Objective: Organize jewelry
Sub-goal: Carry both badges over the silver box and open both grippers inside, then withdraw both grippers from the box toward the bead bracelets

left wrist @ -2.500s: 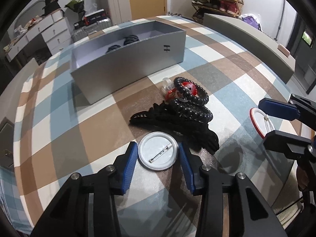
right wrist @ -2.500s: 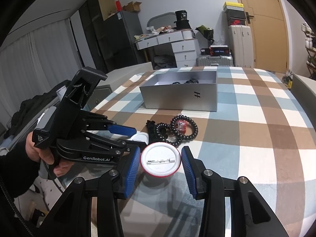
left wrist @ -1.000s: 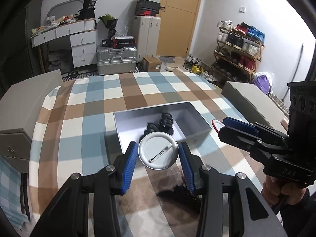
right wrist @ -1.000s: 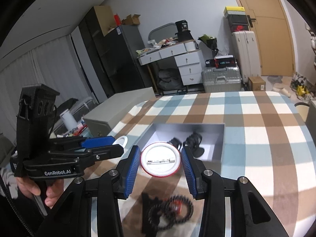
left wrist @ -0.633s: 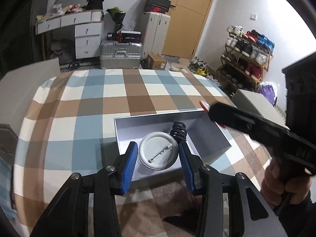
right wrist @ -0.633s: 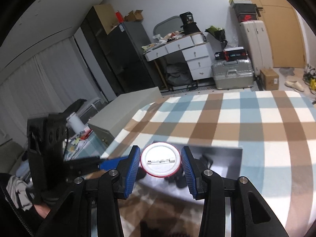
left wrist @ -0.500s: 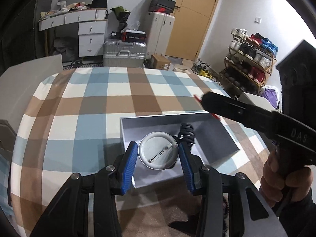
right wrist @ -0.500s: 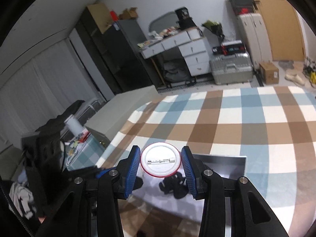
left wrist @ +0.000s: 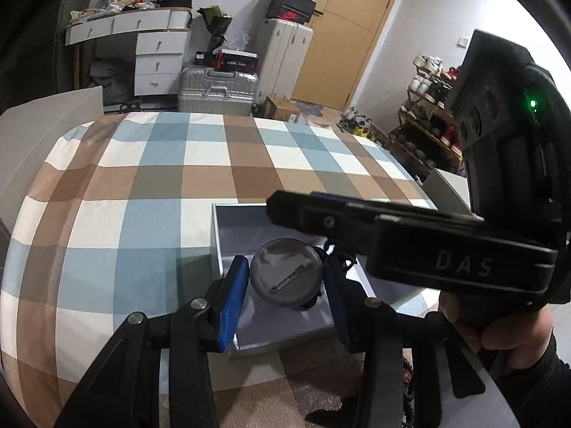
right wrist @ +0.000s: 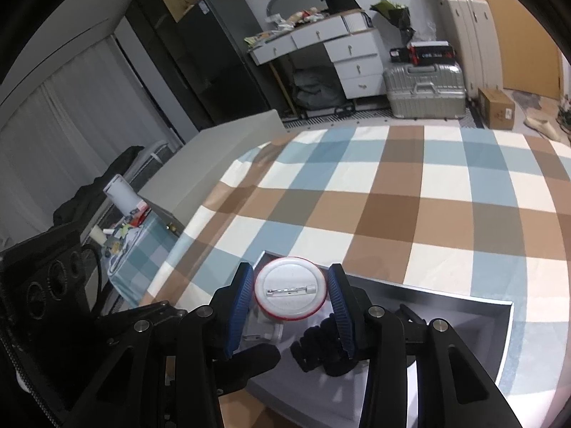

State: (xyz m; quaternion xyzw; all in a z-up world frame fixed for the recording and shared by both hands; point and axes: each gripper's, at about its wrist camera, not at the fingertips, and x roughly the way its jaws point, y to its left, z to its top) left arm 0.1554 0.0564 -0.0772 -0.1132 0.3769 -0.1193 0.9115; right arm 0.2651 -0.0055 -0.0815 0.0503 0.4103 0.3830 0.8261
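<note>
Since the earlier frames both grippers have risen from the pile on the checked cloth and travelled to the grey box [left wrist: 228, 249], each carrying a pin badge along. The left gripper [left wrist: 285, 281] pinches its silver badge [left wrist: 285, 276] by the rim, pin side toward the camera, over the near left part of the box. The right gripper [right wrist: 291, 297] clamps the red-rimmed badge [right wrist: 291, 289] the same way above the box's far left corner in its own view, and in the left view its body crosses just above the left gripper's fingers. Dark hair ties [right wrist: 321, 349] already lie inside the box, below the right gripper. The step in hand looks like the drop-off: both badges are above the box and neither is released. Next, each gripper probably needs to dip toward the box floor and part its fingers so the badge falls flat beside the ties. With the tools so close over the box, letting go one at a time seems safer than both together.
</note>
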